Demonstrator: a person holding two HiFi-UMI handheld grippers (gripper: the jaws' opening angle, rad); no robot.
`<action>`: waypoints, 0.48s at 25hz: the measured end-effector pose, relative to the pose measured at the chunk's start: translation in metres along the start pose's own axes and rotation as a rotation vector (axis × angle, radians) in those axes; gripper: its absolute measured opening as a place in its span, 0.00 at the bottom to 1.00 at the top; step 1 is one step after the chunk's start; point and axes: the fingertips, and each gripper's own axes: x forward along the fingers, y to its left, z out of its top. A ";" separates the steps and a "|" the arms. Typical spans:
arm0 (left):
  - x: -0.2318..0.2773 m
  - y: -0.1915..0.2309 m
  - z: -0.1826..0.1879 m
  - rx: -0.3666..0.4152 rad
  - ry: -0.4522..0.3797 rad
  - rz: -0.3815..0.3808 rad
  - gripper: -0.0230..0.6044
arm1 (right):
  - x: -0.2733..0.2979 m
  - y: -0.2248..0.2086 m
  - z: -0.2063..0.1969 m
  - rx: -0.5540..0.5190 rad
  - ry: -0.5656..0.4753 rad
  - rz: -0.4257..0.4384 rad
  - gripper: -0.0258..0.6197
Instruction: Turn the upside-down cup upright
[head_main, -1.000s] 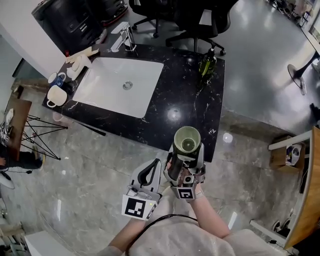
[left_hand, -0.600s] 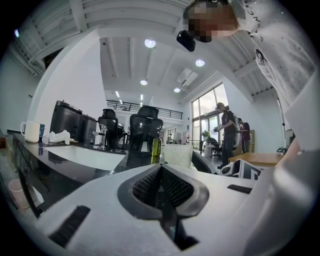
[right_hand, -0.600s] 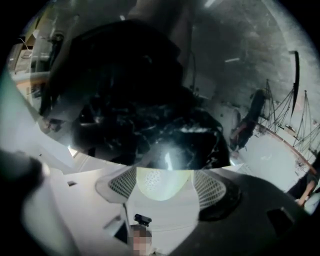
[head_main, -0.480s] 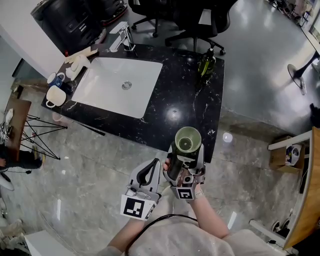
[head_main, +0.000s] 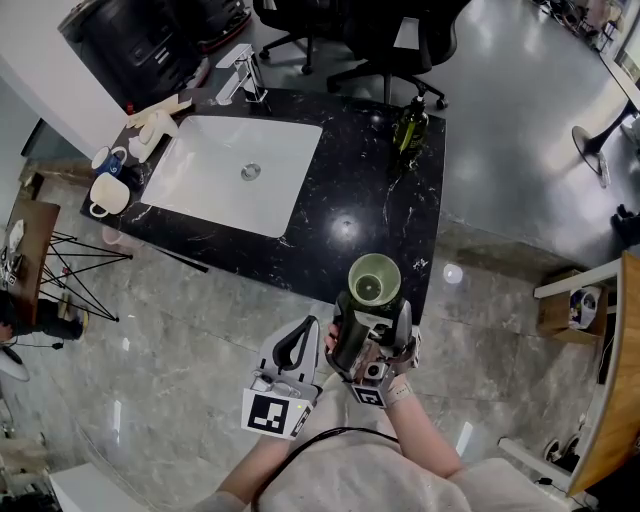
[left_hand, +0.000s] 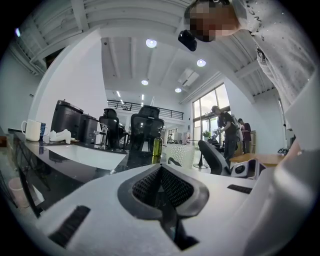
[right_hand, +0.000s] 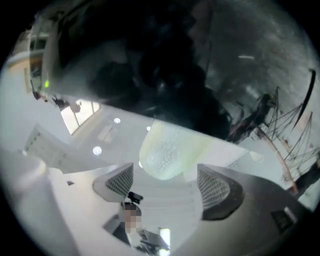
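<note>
A pale green cup (head_main: 373, 279) hangs in the air just off the counter's near edge, its mouth turned up toward the head camera. My right gripper (head_main: 372, 318) holds it by the sides and points up at a slant. Its jaws are opening slightly, with the cup still between the pads. In the right gripper view the cup's dimpled wall (right_hand: 167, 155) fills the gap between the right gripper's (right_hand: 167, 187) pads. My left gripper (head_main: 298, 345) hovers just left of it, shut and empty. In the left gripper view the left gripper's (left_hand: 162, 187) pads meet, and the cup (left_hand: 180, 154) shows beyond them.
The black marble counter (head_main: 380, 200) carries a white sink (head_main: 235, 170), a faucet (head_main: 243, 70), a green bottle (head_main: 410, 125) and mugs (head_main: 108, 190) at its left end. Office chairs (head_main: 390, 40) stand behind it. A wire rack (head_main: 70, 260) stands on the grey floor at left.
The right gripper has rolled and tipped a little with the cup, so its marker cube now sits lower and turned. The left gripper has stayed in place.
</note>
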 end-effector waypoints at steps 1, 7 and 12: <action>0.000 0.000 0.000 -0.003 0.000 0.000 0.05 | 0.001 0.000 -0.009 -0.050 0.048 -0.043 0.62; 0.006 -0.009 0.005 -0.026 -0.026 -0.027 0.05 | -0.003 0.009 -0.058 -0.359 0.273 -0.277 0.61; 0.013 -0.023 0.006 -0.047 -0.054 -0.067 0.05 | -0.018 0.019 -0.069 -0.822 0.451 -0.551 0.44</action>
